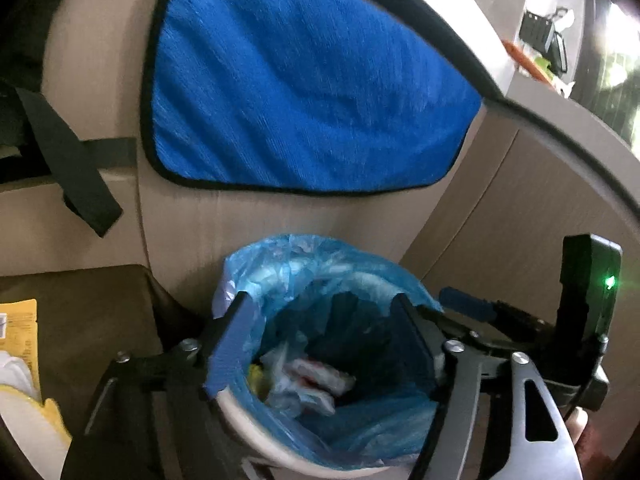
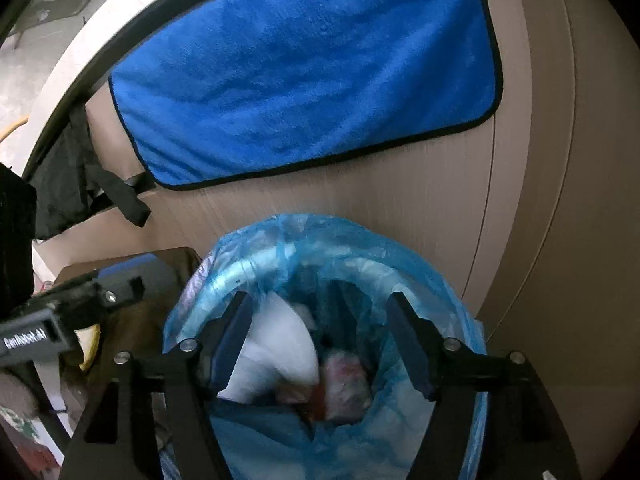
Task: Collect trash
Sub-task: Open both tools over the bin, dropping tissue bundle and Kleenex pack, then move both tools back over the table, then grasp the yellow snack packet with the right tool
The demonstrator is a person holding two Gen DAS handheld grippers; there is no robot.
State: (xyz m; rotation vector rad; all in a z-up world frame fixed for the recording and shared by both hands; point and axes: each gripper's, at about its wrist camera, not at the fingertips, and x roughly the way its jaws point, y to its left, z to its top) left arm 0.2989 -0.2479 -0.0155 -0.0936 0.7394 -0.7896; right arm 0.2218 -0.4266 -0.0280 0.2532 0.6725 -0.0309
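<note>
Both claws hang over the mouth of the trash bin. Left claw [image 1: 324, 320] is spread wide, nothing pinched between its blue-padded fingers [image 1: 230, 350]; right claw [image 2: 318, 330] is likewise spread, and a white crumpled wad [image 2: 280, 354] lies just inside its left finger, apart from the right one; whether that finger touches it is unclear.

Trash bin [image 1: 248, 420] is a round white pail lined with a pale blue plastic bag [image 2: 344, 240], whose edge is folded out over the rim. Its mouth faces up toward the cameras. Inside lie the white wad, a pinkish-red crumpled wrapper [image 2: 344, 384] beside it, and, in the left wrist view, red-and-white packaging [image 1: 316, 376] with a bit of yellow at its side.

Behind the bin stands a beige wood-grain panel [image 2: 420, 208], with a blue microfibre cloth [image 1: 296, 80] edged in black hanging above the bin, its long side running across. Left of the bin is a dark brown surface [image 1: 88, 312] carrying yellow packaging [image 1: 24, 328]. A black strap [image 1: 68, 160] dangles above that surface.
</note>
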